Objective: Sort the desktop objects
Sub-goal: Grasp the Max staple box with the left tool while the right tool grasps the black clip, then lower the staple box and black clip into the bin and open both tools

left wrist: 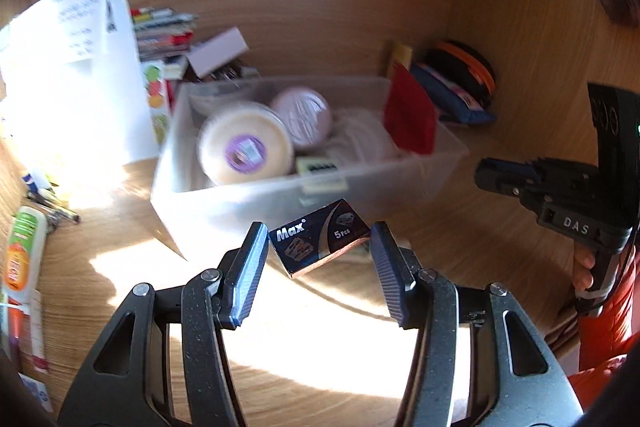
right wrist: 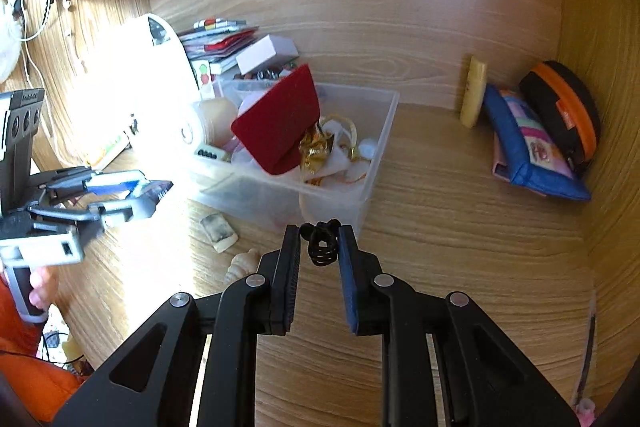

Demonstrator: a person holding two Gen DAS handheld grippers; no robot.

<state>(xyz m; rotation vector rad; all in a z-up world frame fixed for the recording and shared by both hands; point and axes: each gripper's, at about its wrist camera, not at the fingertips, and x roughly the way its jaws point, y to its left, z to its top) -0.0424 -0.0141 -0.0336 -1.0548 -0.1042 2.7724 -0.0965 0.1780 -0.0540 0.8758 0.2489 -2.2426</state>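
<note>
My left gripper (left wrist: 319,241) is shut on a small dark "Max" box (left wrist: 319,237) and holds it above the desk just in front of the clear plastic bin (left wrist: 248,199). It also shows in the right wrist view (right wrist: 152,193) at the left. My right gripper (right wrist: 319,241) is shut on a black coiled hair tie (right wrist: 321,242), held near the bin's front right corner (right wrist: 360,203). It also shows in the left wrist view (left wrist: 508,183) at the right. The bin holds round lidded tubs (left wrist: 245,147), a red pouch (right wrist: 280,119) and gold trinkets (right wrist: 320,147).
A white appliance (left wrist: 68,75) and stacked booklets (left wrist: 164,31) stand left of the bin. A blue pouch (right wrist: 532,151), an orange-black case (right wrist: 564,111) and a yellow bar (right wrist: 474,91) lean at the right wall. A small packet (right wrist: 218,231) and a shell (right wrist: 244,263) lie on the desk. Tubes and pens (left wrist: 24,251) lie far left.
</note>
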